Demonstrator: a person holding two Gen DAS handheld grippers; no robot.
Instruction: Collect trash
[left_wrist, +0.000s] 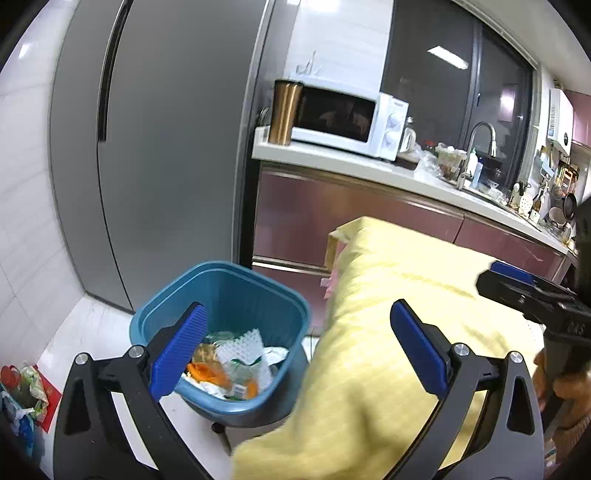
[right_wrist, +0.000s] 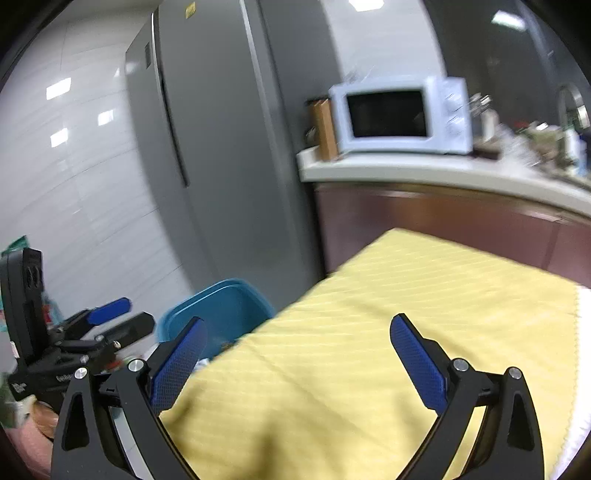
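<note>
while both jaws stand spread and empty, the left gripper (left_wrist: 295, 347) hangs over a square blue plastic bin (left_wrist: 221, 295) on the floor, holding crumpled wrappers (left_wrist: 236, 362) and foam netting; the right gripper (right_wrist: 299, 354) hovers above a surface draped in ribbed yellow cloth (right_wrist: 369, 332).

Grey fridge (left_wrist: 166, 147) beside maroon cabinets (left_wrist: 332, 210), white-tiled walls.

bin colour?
Blue bin, with mixed trash inside. Clearest in the left wrist view.
</note>
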